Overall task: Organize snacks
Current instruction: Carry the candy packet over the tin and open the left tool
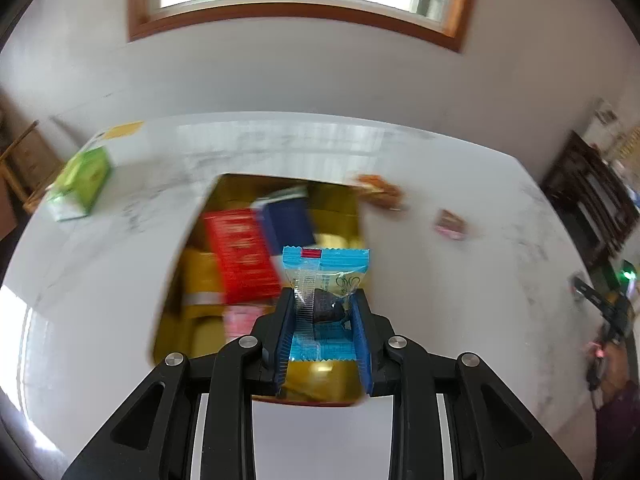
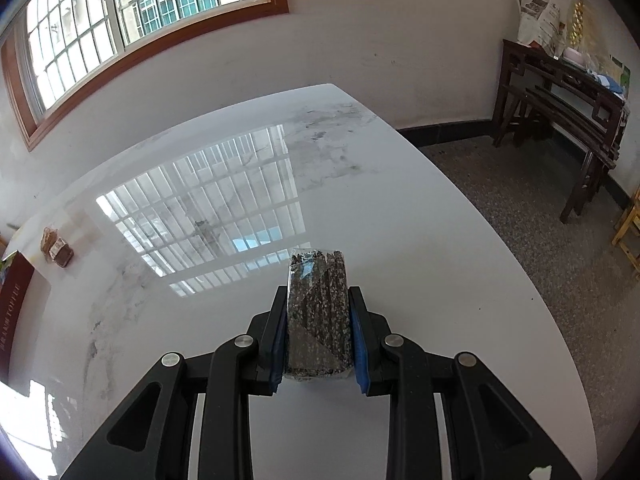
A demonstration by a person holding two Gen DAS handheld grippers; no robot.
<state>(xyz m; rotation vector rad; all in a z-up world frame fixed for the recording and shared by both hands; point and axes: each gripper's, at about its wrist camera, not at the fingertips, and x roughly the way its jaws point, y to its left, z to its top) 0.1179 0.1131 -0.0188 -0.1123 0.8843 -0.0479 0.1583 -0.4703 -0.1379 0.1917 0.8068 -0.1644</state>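
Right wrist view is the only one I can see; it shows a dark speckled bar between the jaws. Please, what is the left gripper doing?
Observer: The left gripper holds a blue-edged clear packet with a dark snack inside.
Operator: Where is it compared with the container?
Observer: It hangs over the near end of an open gold tin on the white table.
Operator: Is the tin empty?
Observer: No, a red box and a dark blue box already lie inside.
Operator: Anything loose on the table?
Observer: An orange packet and a small pink one lie right of the tin; a green box lies left.
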